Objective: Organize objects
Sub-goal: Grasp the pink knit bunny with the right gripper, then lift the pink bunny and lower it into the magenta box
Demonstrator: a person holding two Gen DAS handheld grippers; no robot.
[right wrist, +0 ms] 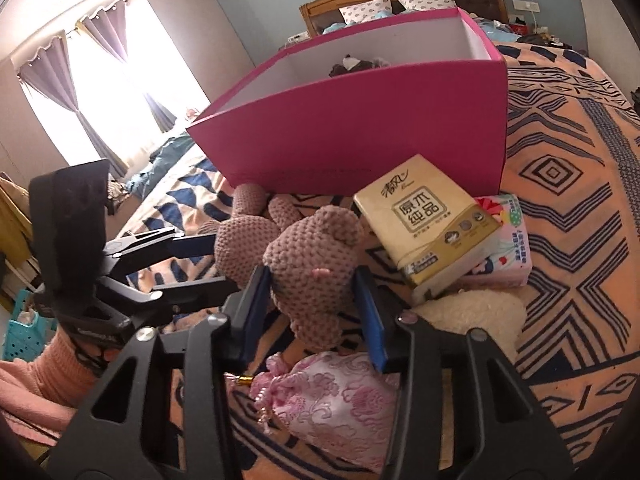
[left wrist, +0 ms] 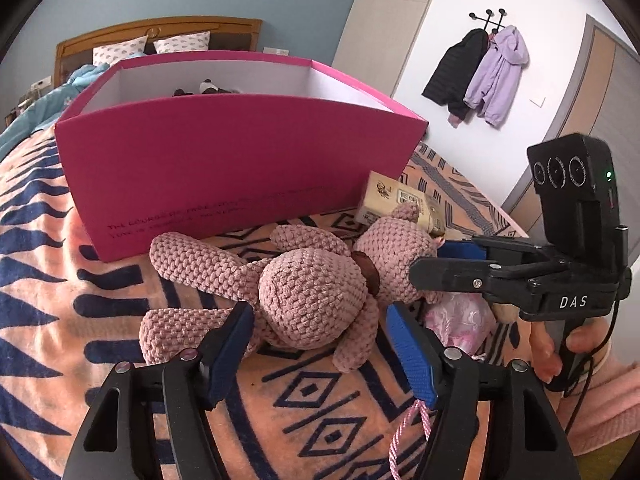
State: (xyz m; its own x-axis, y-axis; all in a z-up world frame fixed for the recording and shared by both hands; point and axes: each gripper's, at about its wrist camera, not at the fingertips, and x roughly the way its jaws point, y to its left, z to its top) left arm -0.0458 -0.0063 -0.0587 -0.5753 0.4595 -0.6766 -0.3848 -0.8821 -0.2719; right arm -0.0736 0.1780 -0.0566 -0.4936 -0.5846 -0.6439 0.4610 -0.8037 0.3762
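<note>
A pink crocheted bear [left wrist: 312,292] lies on its back on the patterned bedspread [left wrist: 80,312], in front of a tall pink box [left wrist: 224,168]. My left gripper [left wrist: 318,316] straddles the bear's body. Its left pad touches a leg, and a thin gap shows between the right pad and the bear's arm. My right gripper [right wrist: 312,280] is shut on the bear's head [right wrist: 308,256], with both blue pads pressed into its sides. In the left wrist view the right gripper [left wrist: 436,260] comes in from the right, over the head.
A yellow tissue pack [right wrist: 428,220] leans on a pink-and-white pack [right wrist: 508,240] beside the box. A pink brocade pouch [right wrist: 340,396] and a cream fluffy item [right wrist: 472,312] lie under my right gripper. A dark plush toy [right wrist: 356,66] sits inside the box. Pillows and the headboard are behind it.
</note>
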